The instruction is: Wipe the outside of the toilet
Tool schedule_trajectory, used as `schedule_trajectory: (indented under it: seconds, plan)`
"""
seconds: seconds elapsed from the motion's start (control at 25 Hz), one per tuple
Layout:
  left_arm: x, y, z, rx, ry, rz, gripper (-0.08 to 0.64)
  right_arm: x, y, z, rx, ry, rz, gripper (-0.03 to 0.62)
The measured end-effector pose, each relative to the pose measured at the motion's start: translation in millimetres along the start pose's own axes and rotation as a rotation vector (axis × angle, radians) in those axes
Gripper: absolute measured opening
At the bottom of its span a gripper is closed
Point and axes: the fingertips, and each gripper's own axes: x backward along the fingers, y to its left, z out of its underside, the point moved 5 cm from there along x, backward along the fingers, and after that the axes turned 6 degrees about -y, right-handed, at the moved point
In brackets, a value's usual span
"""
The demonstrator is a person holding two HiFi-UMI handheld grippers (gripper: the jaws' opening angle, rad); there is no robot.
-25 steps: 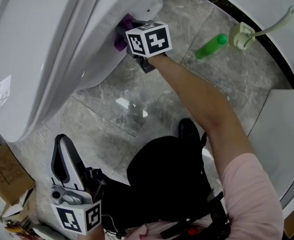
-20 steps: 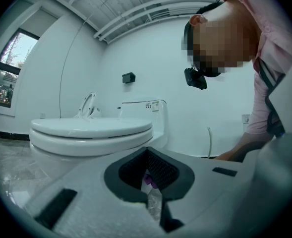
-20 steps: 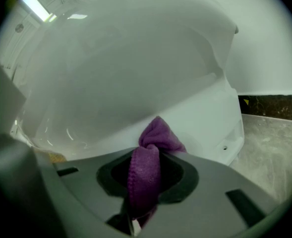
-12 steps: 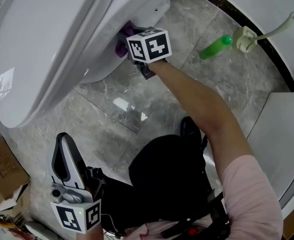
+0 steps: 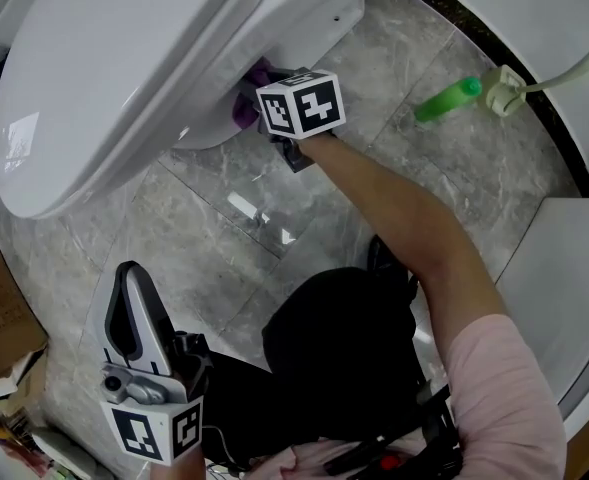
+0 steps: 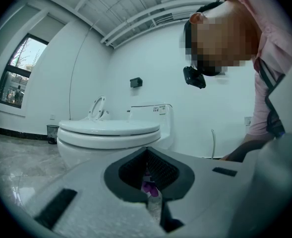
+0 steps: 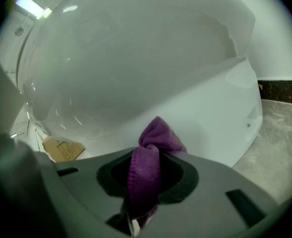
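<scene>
The right hand-held gripper (image 7: 145, 170) is clamped on a bunched purple microfibre cloth (image 7: 158, 135), whose free fold presses against the curved underside of the white ceramic toilet (image 7: 136, 73) bowl. Wiping well here means holding that fold flat against the glaze and following the curve in overlapping strokes. The left hand-held gripper (image 6: 148, 170) hangs low, jaws seemingly closed and empty.

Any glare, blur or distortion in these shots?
Head view: sharp, glare on the toilet, a light reflected on the floor. Left gripper view: fisheye bending, dark corners, left tool soft up close. Right gripper view: same bending; purple cloth fairly sharp, small highlights on the toilet.
</scene>
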Motion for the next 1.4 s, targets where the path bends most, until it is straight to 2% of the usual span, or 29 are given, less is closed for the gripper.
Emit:
schedule_trajectory:
  seconds: [0.4,1.0,1.08,1.28,1.4]
  plan:
    - [21,14,-1,0.008,-0.011,-0.038,0.008,-11,36,19,-0.014,0.040,-0.045,0.080]
    - [32,27,0,0.004,-0.001,-0.069,0.008,-33,94,56,-0.034,0.121,-0.161,0.080]
    - [35,28,0,-0.003,0.003,-0.077,0.008,-39,111,65,-0.023,0.153,-0.210,0.080]
    - [42,31,-2,-0.018,0.010,-0.098,0.008,-52,172,85,0.013,0.214,-0.408,0.081]
    - [45,35,-4,-0.025,0.014,-0.115,0.008,-50,189,88,0.020,0.227,-0.479,0.083]
